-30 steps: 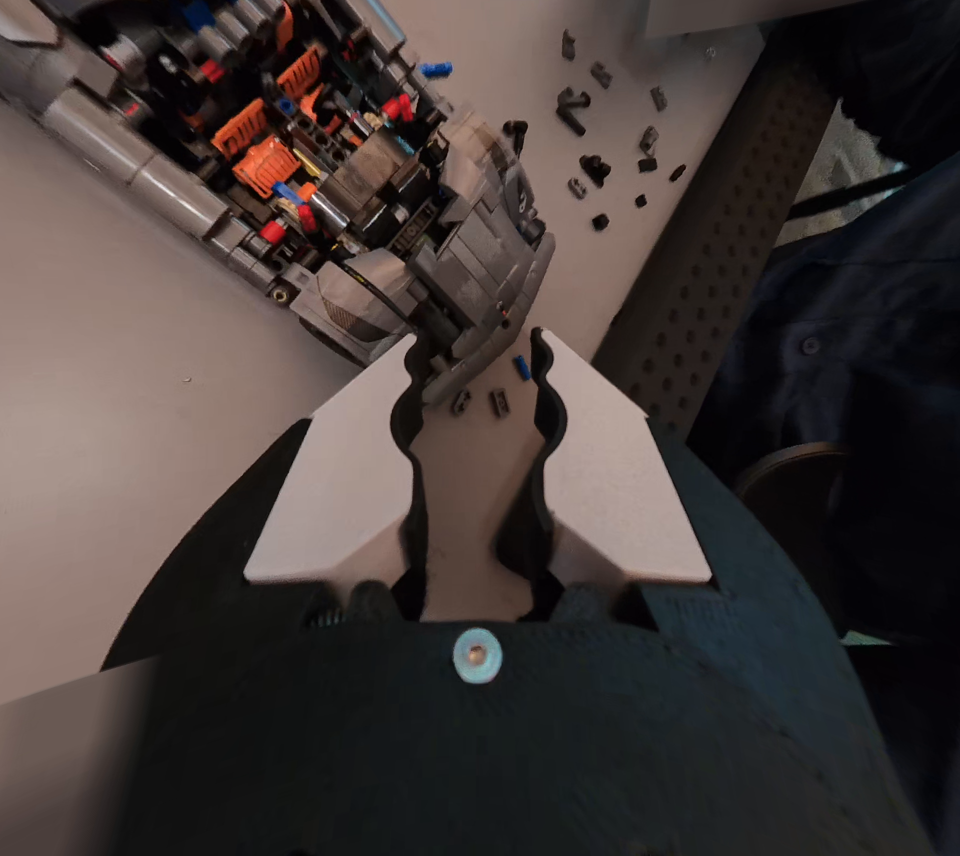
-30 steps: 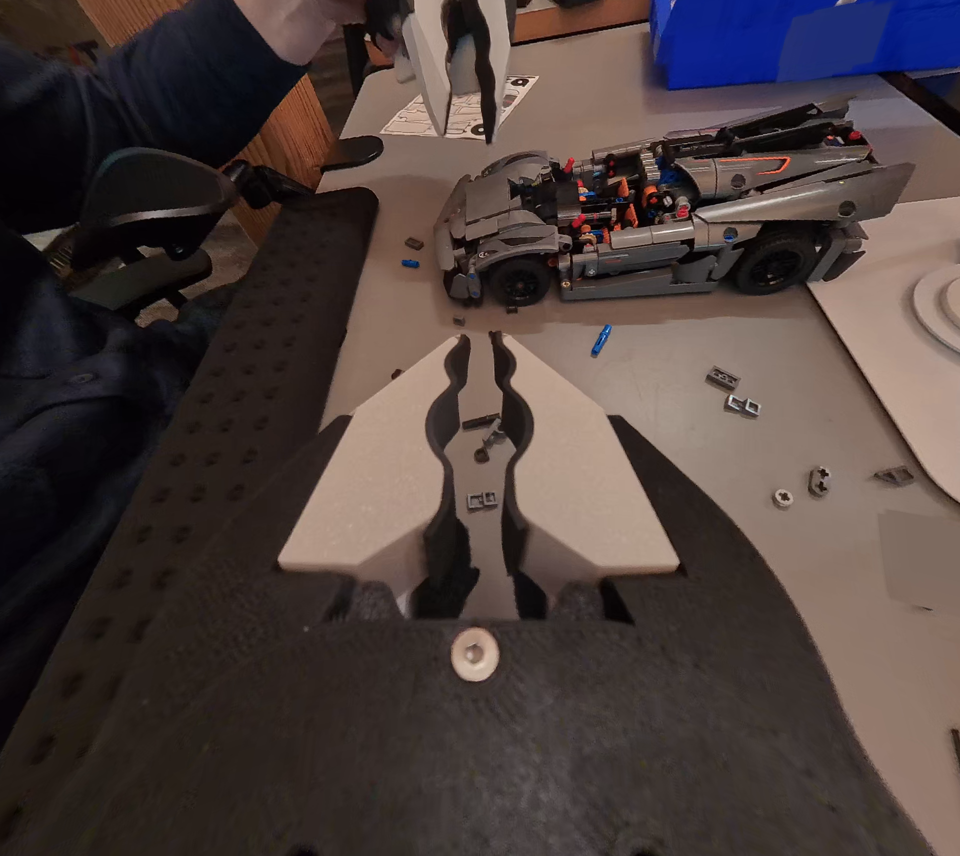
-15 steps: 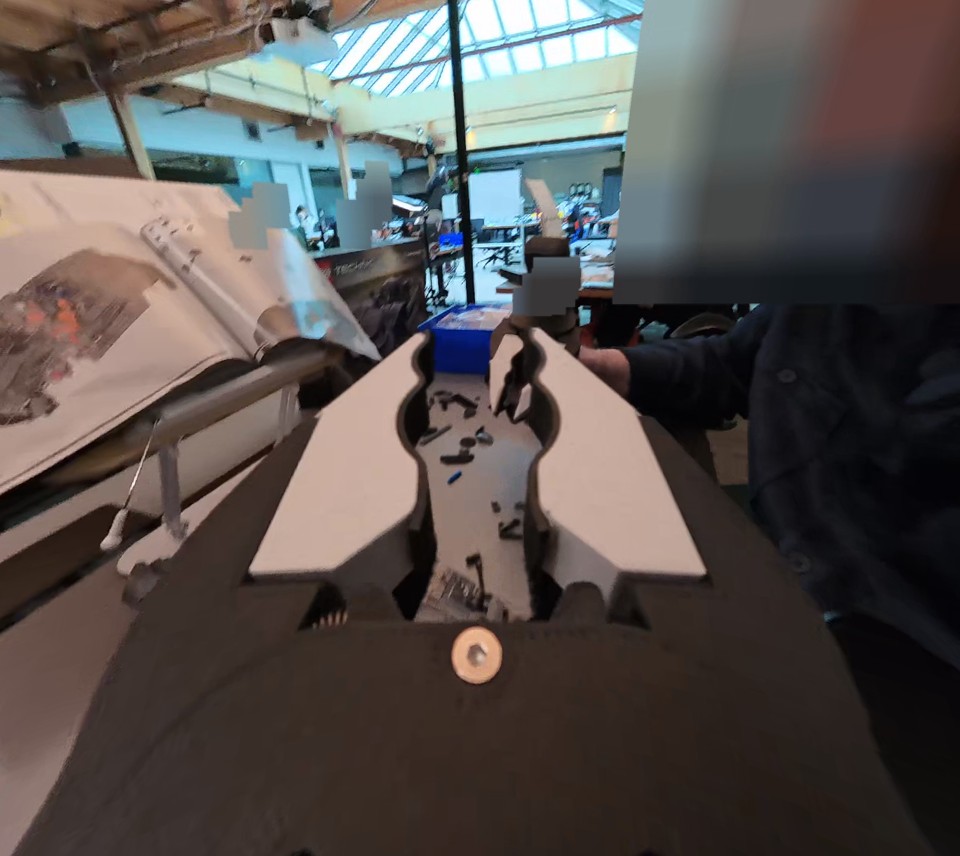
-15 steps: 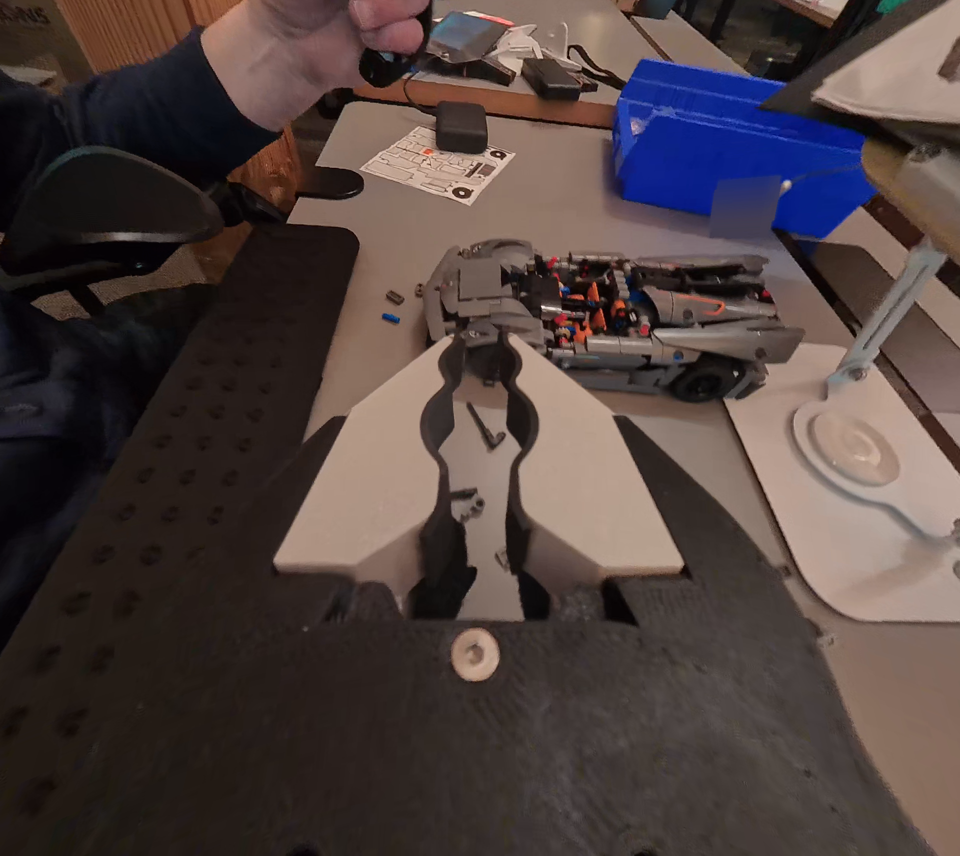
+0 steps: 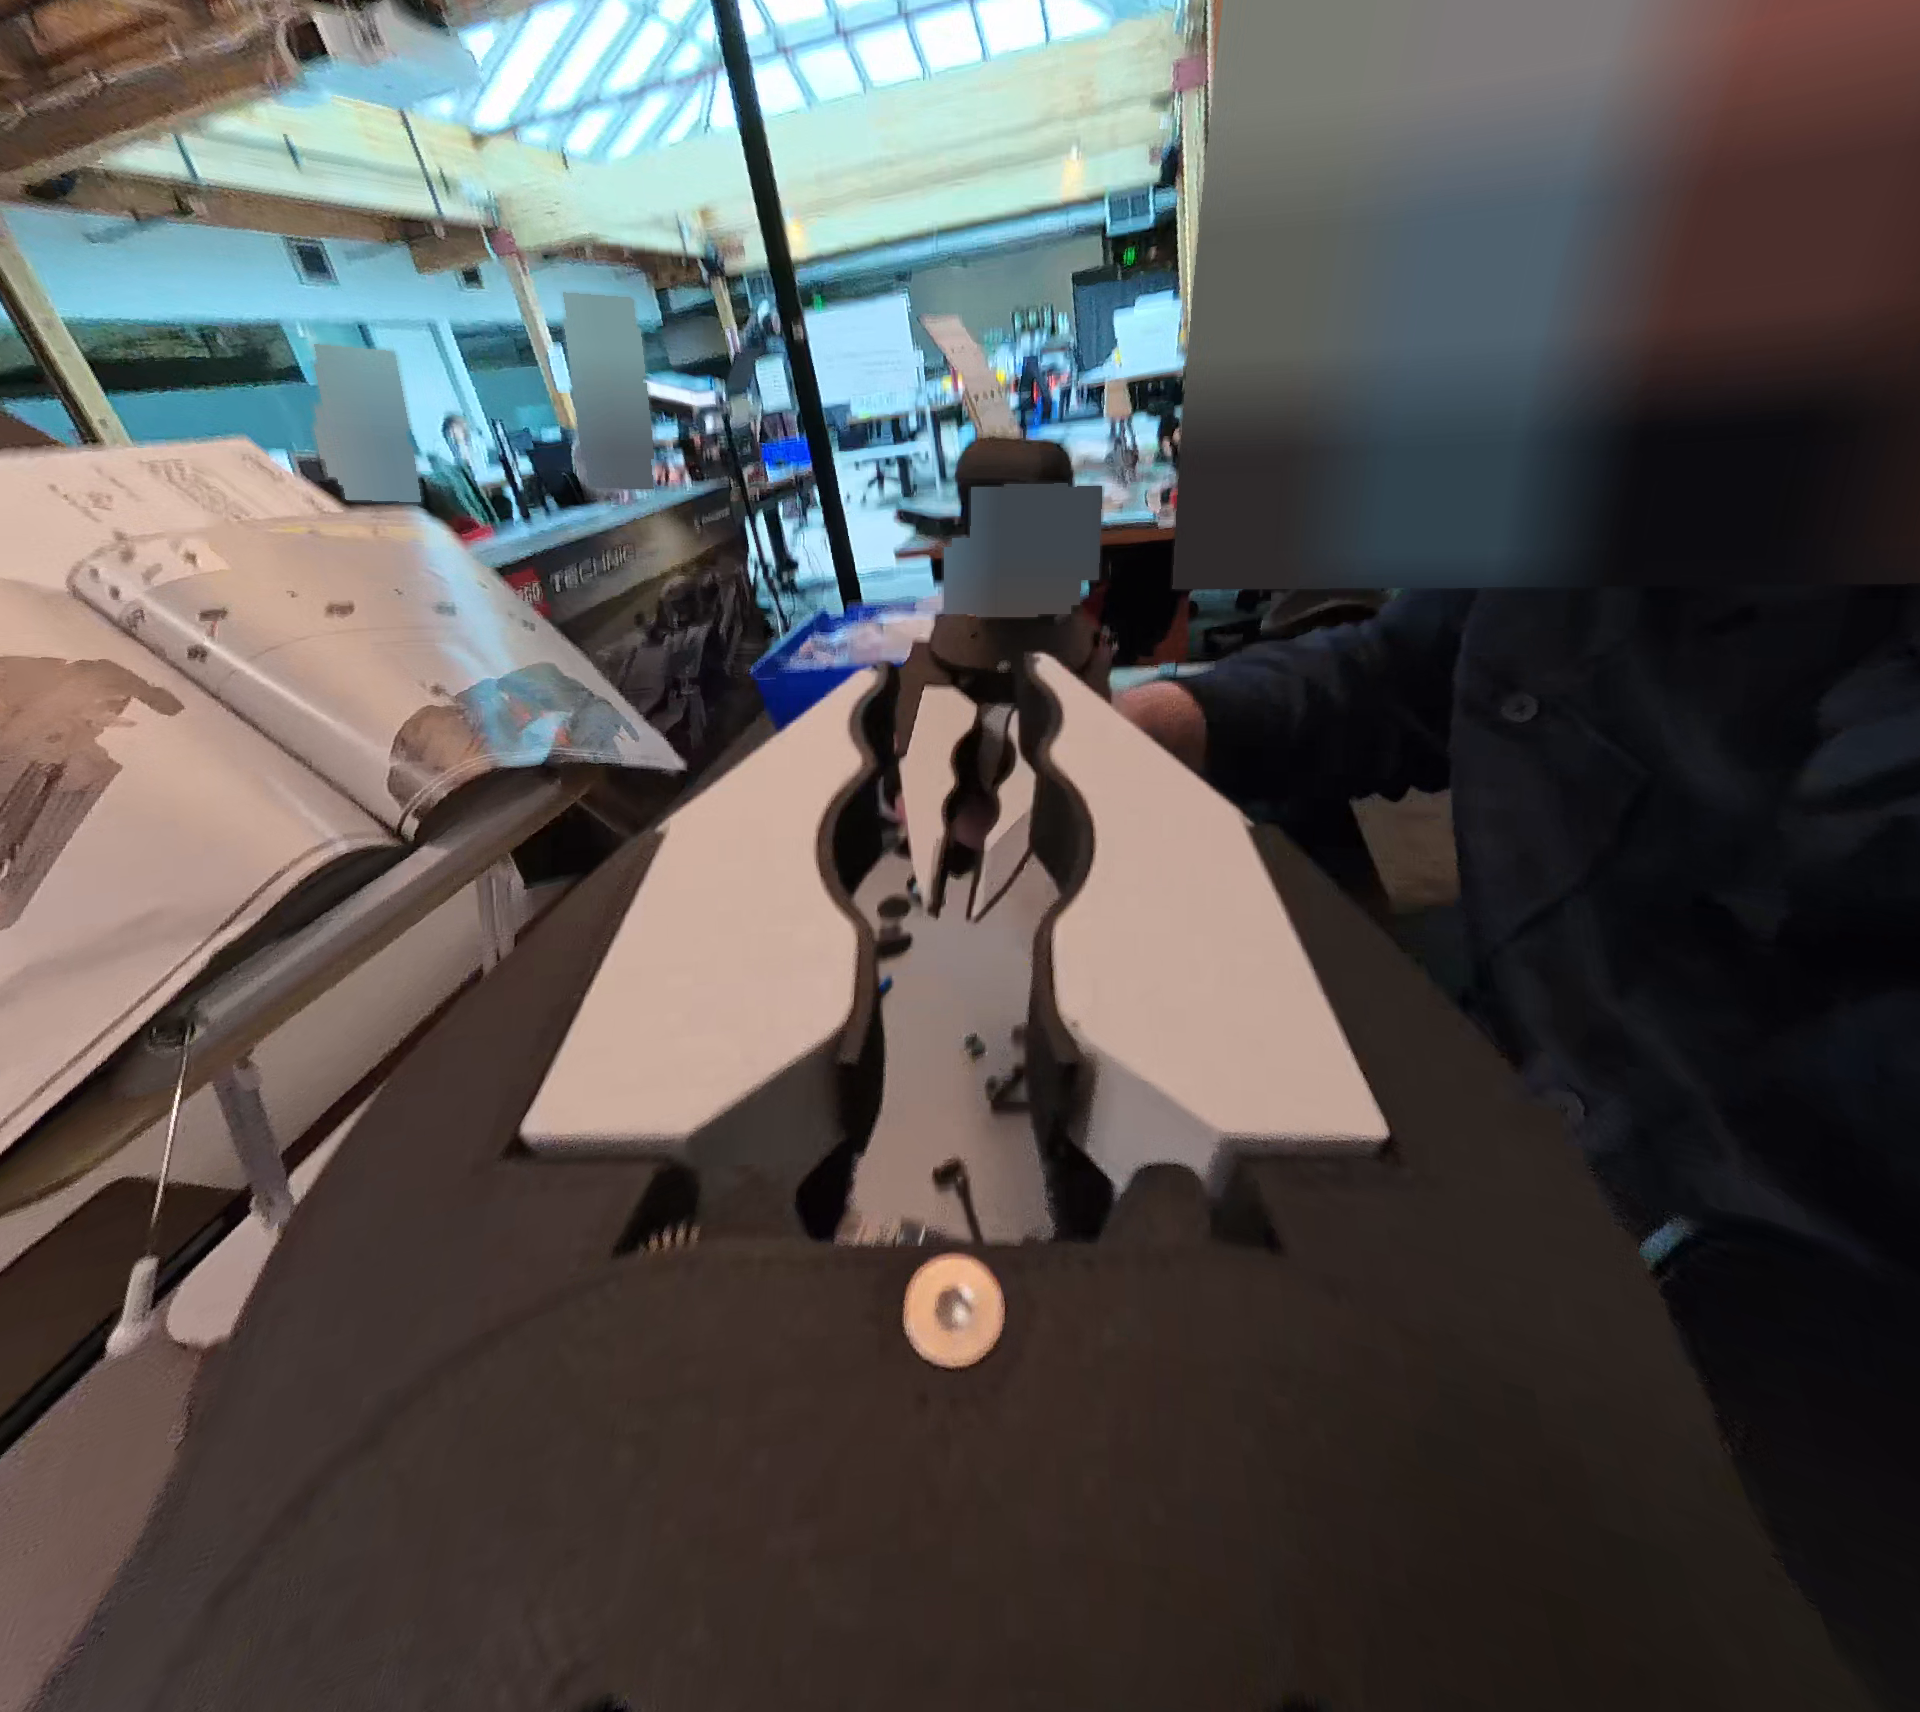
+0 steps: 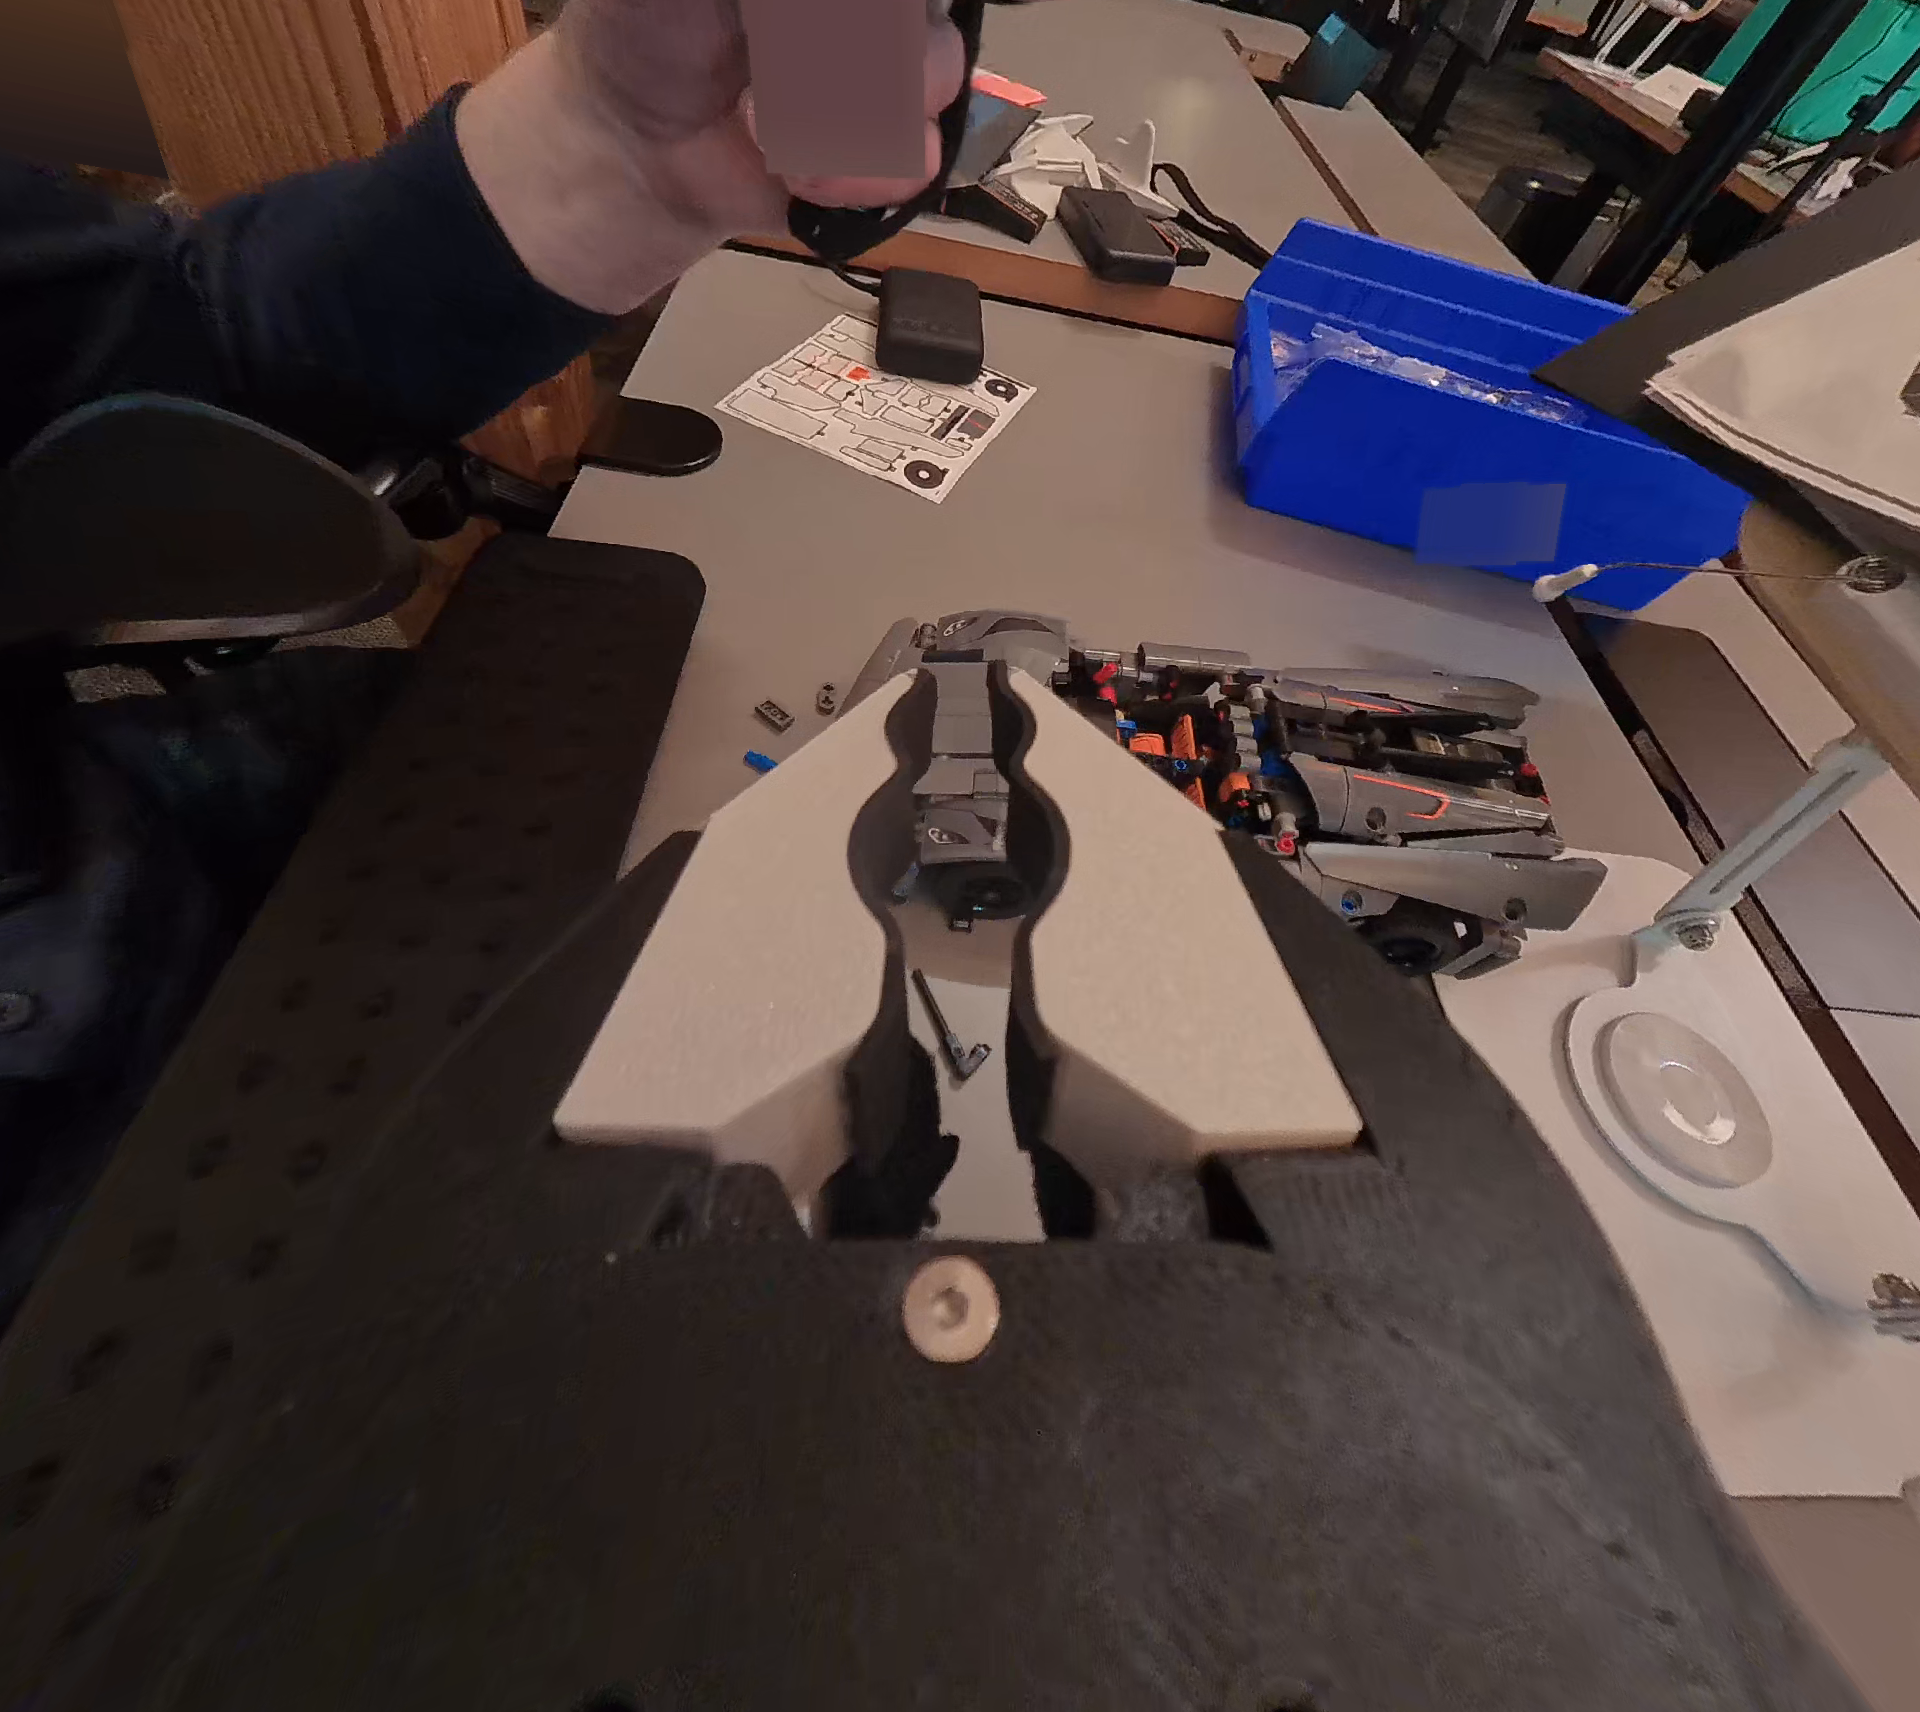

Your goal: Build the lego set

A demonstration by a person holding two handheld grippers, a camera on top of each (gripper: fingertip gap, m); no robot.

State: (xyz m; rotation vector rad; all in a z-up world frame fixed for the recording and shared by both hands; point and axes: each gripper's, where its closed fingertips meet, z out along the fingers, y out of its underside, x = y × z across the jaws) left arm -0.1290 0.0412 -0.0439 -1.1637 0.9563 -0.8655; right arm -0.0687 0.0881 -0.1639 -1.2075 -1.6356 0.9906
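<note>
A grey table (image 6: 1091, 540) took up most of the room in front of the seated person, with a black perforated mat (image 6: 436, 831) laid along its near edge. On the table's far right stood a blue bin (image 6: 1382, 457), and beside it an open instruction book (image 5: 260, 706) lay on a tilted stand.

The lego car (image 6: 1340, 789), grey with orange and red parts inside, lay on the table between the mat and the stand's white base (image 6: 1704, 1174), its nose toward the mat. A sticker sheet (image 6: 883, 405) lay flat farther back, a small black box (image 6: 928, 324) resting on its far edge.

The right gripper (image 6: 961, 675) hovered low over the car's nose, its jaws a narrow gap apart and holding nothing. The left gripper (image 5: 956, 686) was lifted high in the person's left hand (image 6: 665, 104), pointed level across the room, jaws likewise parted a little and empty.

Small loose pieces were scattered about: a thin black axle (image 6: 940, 1018) just in front of the car and a blue pin (image 6: 761, 760) near the mat.
</note>
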